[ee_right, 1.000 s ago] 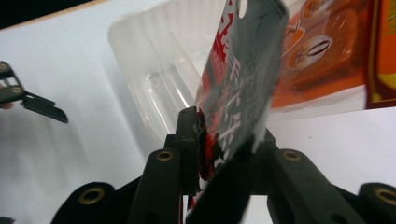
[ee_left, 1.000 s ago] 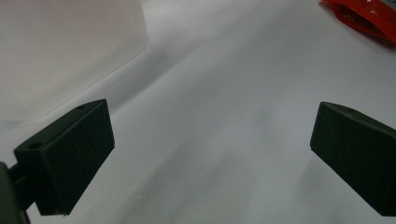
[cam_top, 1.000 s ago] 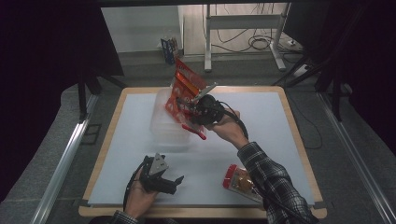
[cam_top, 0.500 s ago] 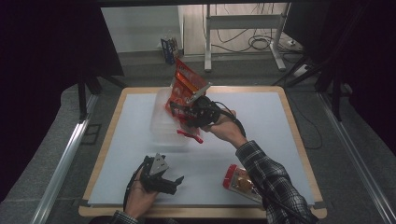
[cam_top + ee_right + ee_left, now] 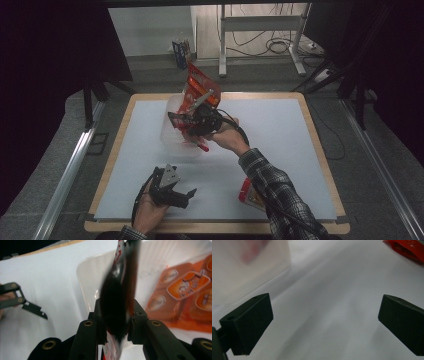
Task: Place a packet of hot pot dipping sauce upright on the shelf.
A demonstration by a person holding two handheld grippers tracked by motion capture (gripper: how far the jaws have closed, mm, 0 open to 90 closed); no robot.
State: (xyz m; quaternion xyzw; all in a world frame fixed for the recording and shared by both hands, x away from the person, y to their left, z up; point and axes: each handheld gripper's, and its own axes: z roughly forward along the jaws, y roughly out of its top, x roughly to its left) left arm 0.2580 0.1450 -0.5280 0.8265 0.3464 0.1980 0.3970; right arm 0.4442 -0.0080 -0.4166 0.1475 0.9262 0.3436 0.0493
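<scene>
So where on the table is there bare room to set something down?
The far right of the white mat is bare, as is the left strip beside the clear bin. It is crowded around the bin and near the red packet at the front.

1. Your high view looks forward and down from above your side onto the whole white table [image 5: 300,150], from well back.
2. Your left gripper view sits low and close over the table, looking along its own black jaws towards the clear tub [image 5: 249,262].
3. Your right gripper view looks down along its jaws, very near, into that tub [image 5: 155,262].
4. All three views share the tub and the tabletop.
</scene>
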